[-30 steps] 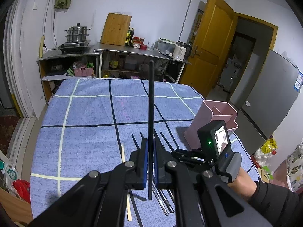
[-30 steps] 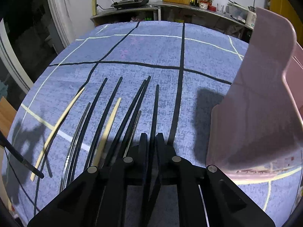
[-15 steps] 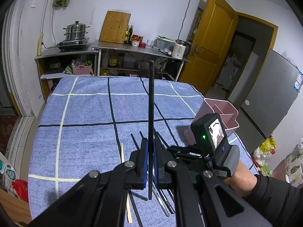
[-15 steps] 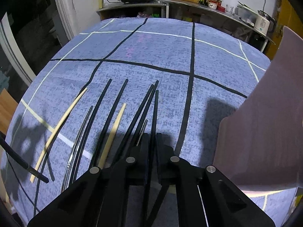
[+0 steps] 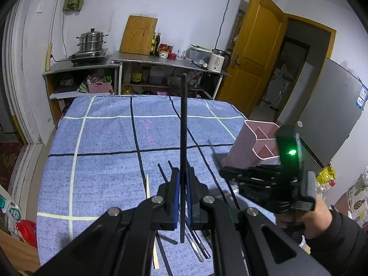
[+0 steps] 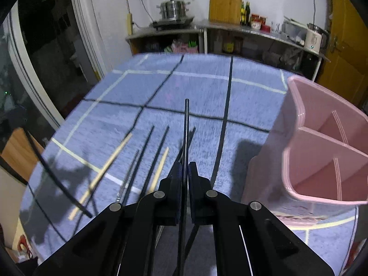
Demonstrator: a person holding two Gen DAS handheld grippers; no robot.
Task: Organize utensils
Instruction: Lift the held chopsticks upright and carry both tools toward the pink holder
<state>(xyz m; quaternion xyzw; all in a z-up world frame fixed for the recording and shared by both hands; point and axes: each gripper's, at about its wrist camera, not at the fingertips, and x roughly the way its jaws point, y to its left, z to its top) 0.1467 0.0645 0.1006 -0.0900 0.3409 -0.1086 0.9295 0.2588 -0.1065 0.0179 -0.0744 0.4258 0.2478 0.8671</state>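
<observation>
Fingers [image 6: 194,177] clamp black chopstick [image 6: 185,138] lengthwise (tip forward).

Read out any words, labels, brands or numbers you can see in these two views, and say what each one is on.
No text is legible in either view.
Blue sticker on the grey fridge: printed, too small to read.
Bottles and red jars on the counter: labels blurred.
White packet at the left edge: green marks, unreadable.
Pink holder, chopsticks and both grippers: no visible writing.

Cool dim indoor light, fisheye-warped edges, right view motion-blurred.
</observation>
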